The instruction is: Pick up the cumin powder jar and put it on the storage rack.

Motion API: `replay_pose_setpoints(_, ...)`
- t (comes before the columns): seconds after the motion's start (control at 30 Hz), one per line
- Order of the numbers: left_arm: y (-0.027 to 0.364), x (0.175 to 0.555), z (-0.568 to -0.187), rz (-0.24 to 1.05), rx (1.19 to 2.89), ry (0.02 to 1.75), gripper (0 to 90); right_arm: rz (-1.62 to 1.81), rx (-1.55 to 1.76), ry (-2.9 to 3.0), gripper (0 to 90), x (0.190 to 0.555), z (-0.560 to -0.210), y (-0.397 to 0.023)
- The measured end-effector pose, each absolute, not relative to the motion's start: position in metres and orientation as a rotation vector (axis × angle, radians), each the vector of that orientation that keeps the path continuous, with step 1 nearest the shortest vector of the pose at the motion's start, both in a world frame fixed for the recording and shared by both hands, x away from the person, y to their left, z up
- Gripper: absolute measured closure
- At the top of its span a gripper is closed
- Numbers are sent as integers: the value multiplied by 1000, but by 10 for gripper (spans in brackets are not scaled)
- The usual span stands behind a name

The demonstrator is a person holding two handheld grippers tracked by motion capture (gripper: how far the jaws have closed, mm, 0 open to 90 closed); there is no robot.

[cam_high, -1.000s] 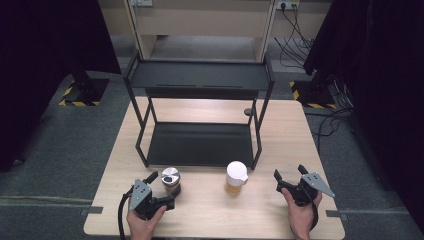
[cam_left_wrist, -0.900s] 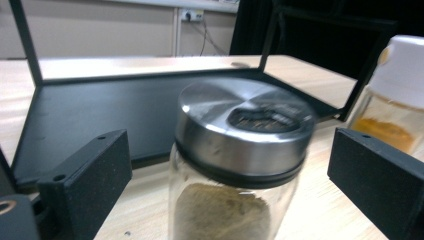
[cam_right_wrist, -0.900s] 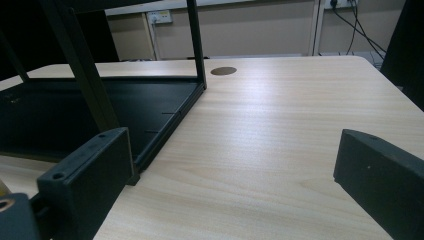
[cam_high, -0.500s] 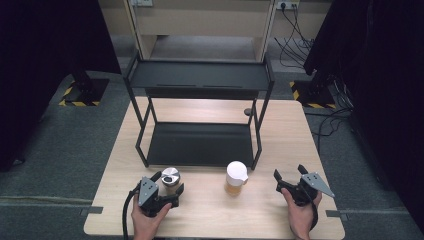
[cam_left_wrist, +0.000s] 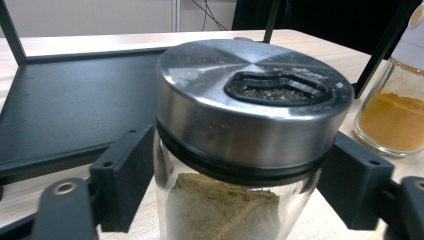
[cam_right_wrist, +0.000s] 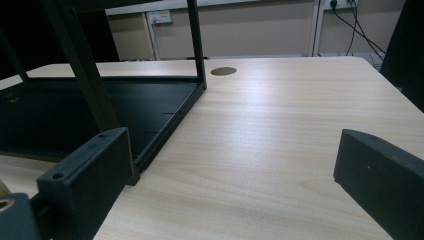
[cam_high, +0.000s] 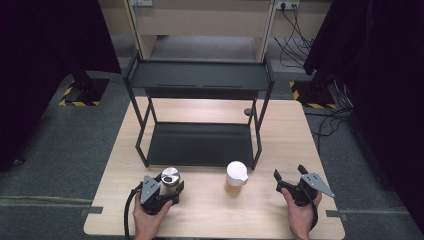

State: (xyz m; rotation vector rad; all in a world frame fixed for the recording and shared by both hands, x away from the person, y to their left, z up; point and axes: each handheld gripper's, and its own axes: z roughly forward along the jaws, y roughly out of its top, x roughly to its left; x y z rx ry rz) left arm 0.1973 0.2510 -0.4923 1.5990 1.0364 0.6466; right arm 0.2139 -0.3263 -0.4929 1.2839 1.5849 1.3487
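Note:
A glass spice jar [cam_high: 170, 176] with a round metal shaker lid and brownish powder stands near the table's front left. In the left gripper view the jar [cam_left_wrist: 250, 115] sits between the two black jaws. My left gripper [cam_high: 169, 187] has just been closing its jaws, and both pads now press the glass just below the lid. My right gripper [cam_high: 290, 176] rests at the front right, open, with bare tabletop between its jaws [cam_right_wrist: 240, 175].
A white-capped jar of orange powder [cam_high: 236, 177] stands at the front middle, right of the held jar [cam_left_wrist: 395, 110]. Behind them stands a black two-level metal rack [cam_high: 200, 145]; its right front post [cam_right_wrist: 82, 65] is close to my right gripper. The wooden table [cam_high: 280, 130] has a round cable hole [cam_right_wrist: 223, 71].
My left gripper moved forward around the metal-lidded jar and its jaws closed onto the glass. The right hand stayed in place.

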Motion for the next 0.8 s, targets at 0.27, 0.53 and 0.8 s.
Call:
replay_pose_setpoints(0.27,248,200,-491,651,1608,1046,293,1354,1289,1582,26,214,-493,-327)
replay_pose_setpoints(0.53,248,199,-491,657,1608,1040,298,1352,1286,1584,26,214,-493,-327)
replay_pose_setpoints(0.8,249,197,-491,678,1598,1037,300,1350,1286,1584,26,214,-493,-327)
